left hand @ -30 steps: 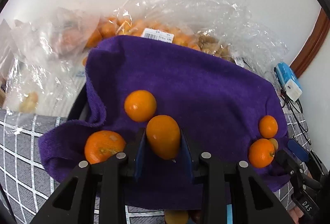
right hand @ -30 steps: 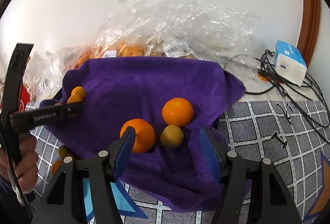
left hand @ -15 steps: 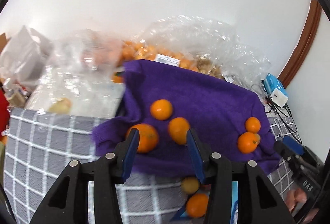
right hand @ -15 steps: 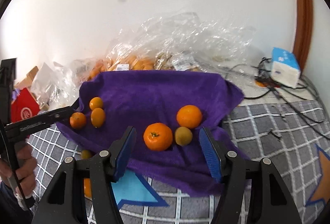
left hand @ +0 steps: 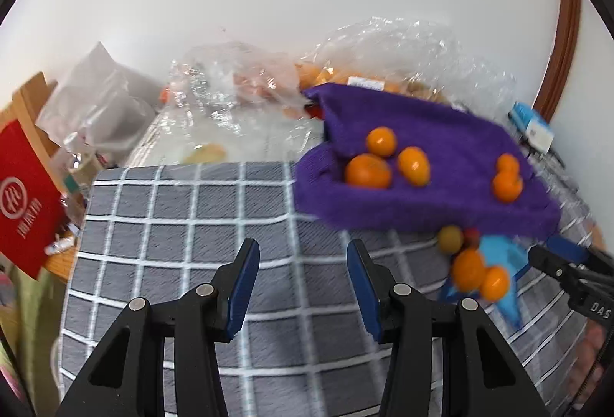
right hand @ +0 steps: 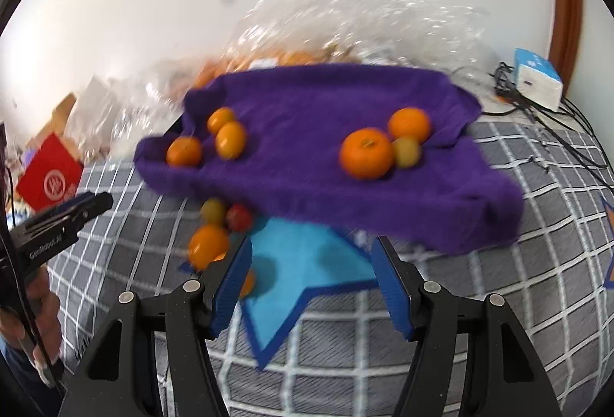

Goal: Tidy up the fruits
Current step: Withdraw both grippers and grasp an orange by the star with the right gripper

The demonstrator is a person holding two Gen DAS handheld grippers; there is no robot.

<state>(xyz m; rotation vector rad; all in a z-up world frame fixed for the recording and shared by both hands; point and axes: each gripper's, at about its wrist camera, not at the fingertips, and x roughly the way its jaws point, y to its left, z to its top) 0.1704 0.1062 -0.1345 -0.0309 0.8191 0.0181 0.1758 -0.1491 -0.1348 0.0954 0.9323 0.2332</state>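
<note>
A purple towel point(left hand: 441, 163) point(right hand: 307, 133) lies on the grey checked cloth. On it lie three oranges point(left hand: 368, 169) at its left end and two oranges with a small green fruit point(right hand: 366, 152) at its right end. Loose fruit point(left hand: 468, 269) point(right hand: 207, 244) lies on the cloth in front of the towel, by a blue star patch point(right hand: 307, 263). My left gripper point(left hand: 301, 279) is open and empty, over bare cloth left of the towel. My right gripper point(right hand: 312, 279) is open and empty, above the star patch, in front of the towel.
Clear plastic bags of fruit point(left hand: 345, 71) point(right hand: 345, 33) are heaped behind the towel against the white wall. A red box point(left hand: 27, 194) stands at the left. A white and blue box point(right hand: 537, 79) and black cables lie at the far right.
My left gripper let go of the orange on the towel, opened, and pulled back and to the left. My right gripper also drew back from the towel.
</note>
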